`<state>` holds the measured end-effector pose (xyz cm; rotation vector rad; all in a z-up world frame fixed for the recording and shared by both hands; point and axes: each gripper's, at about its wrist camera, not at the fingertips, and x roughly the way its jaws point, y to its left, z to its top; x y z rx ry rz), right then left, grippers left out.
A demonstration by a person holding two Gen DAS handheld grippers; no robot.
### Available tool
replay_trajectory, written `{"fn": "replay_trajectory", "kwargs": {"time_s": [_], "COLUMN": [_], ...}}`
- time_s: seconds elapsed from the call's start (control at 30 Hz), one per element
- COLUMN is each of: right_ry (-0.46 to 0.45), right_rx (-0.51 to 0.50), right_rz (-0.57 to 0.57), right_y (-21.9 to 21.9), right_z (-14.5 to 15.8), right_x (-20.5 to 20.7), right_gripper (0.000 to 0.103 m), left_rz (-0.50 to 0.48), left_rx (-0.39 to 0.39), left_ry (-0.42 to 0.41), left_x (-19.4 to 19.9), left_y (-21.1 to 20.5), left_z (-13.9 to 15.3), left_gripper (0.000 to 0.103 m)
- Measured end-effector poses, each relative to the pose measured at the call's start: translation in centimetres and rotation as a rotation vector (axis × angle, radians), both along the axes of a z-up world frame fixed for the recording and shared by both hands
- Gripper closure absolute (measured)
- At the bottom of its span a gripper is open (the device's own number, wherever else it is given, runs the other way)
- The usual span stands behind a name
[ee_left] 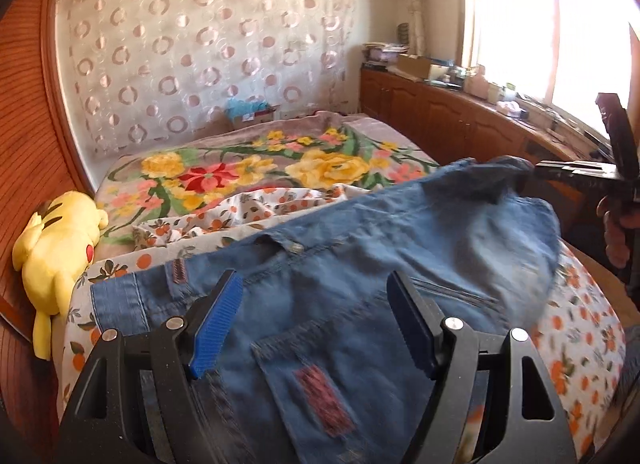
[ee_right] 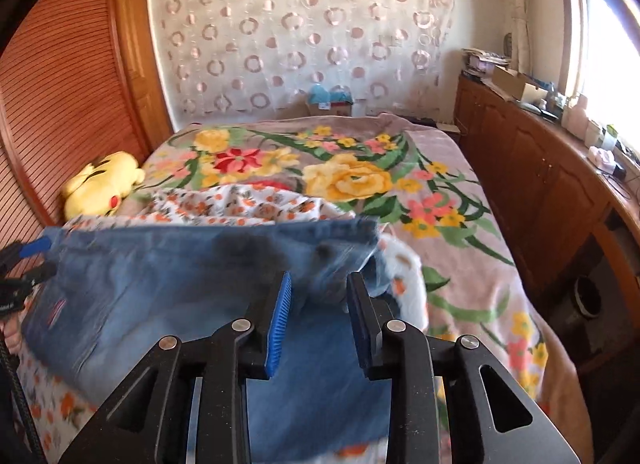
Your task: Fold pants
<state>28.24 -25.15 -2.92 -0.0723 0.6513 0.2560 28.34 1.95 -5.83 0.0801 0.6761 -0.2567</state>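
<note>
Blue denim pants (ee_left: 360, 264) lie across the near end of the bed on an orange-flowered sheet (ee_left: 580, 344), waistband and back pocket toward me. My left gripper (ee_left: 316, 284) hovers over the back pocket area, jaws wide apart and empty. In the right wrist view the pants (ee_right: 160, 284) are blurred and partly lifted at their right end. My right gripper (ee_right: 318, 284) has its jaws apart with denim between the blue pads; whether it grips is unclear. The right gripper also shows in the left wrist view (ee_left: 532, 174) at the raised pants corner.
A yellow plush toy (ee_left: 60, 244) lies at the bed's left edge by a wooden louvred wall (ee_left: 32, 144). A floral blanket (ee_right: 360, 176) covers the far bed. A wooden cabinet (ee_right: 540, 184) with clutter runs along the right under a bright window.
</note>
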Motion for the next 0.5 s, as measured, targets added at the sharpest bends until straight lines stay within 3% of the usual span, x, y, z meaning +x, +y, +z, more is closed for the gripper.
{"fn": "replay_trajectory", "kwargs": {"time_s": [0.2,0.4,0.5], "right_ry": [-0.005,0.003,0.004], "right_rx": [0.008,0.018,0.036], "right_rz": [0.052,0.05,0.041], "right_y": [0.5,-0.4,-0.9], "right_z": [-1.8,-3.2,-3.1], "right_x": [-6.4,-10.1,-11.5], "right_gripper": [0.073,0.073,0.073], "left_rz": [-0.106,-0.165,-0.206], "left_rx": [-0.001,0.009,0.013], "left_ry": [0.019,0.061,0.076], "left_x": [-5.5,-7.9,-8.6], "left_y": [-4.2,-6.7,-7.6], "left_z": [-0.5,-2.0,-2.7], "left_gripper": [0.035,0.055,0.056]}}
